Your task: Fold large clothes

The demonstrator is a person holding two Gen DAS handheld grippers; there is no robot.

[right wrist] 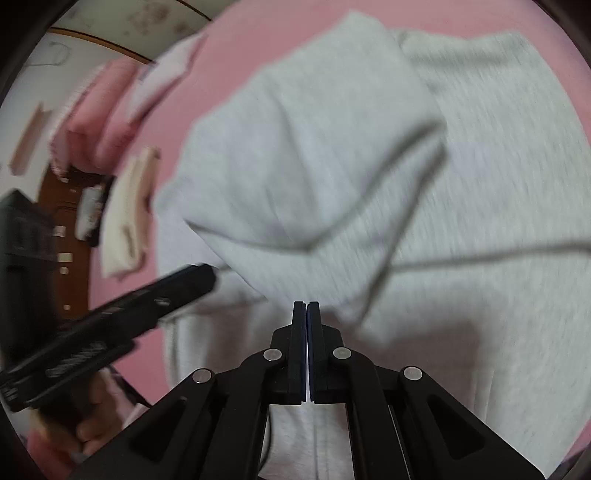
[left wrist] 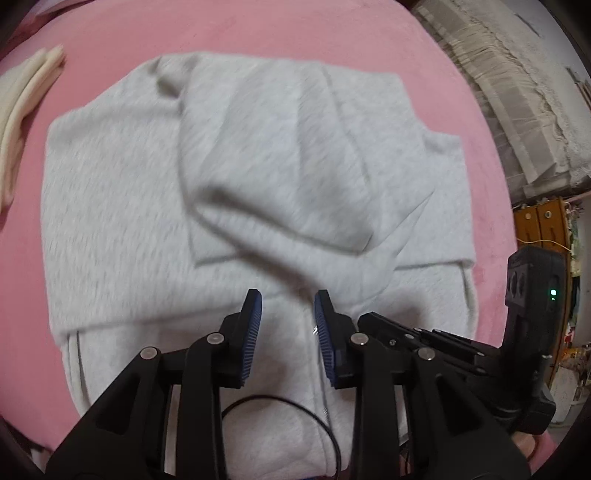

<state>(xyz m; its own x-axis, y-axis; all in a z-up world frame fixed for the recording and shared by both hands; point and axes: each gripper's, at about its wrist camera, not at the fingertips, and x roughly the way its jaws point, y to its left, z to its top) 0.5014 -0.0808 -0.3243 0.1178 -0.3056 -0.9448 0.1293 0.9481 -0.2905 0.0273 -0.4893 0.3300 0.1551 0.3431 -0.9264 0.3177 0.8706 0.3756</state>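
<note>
Grey hoodie partly folded on pink bed, left claw spread above it, empty, right claw pressed together, empty, cream cloth far left

No legible text, label, brand, number or sign appears in either wrist view. The grey garment carries no readable print or tag on its visible surfaces, and the pink bed cover is plain. Motion blur in the right wrist view renders the small items at the left edge unreadable.
</note>
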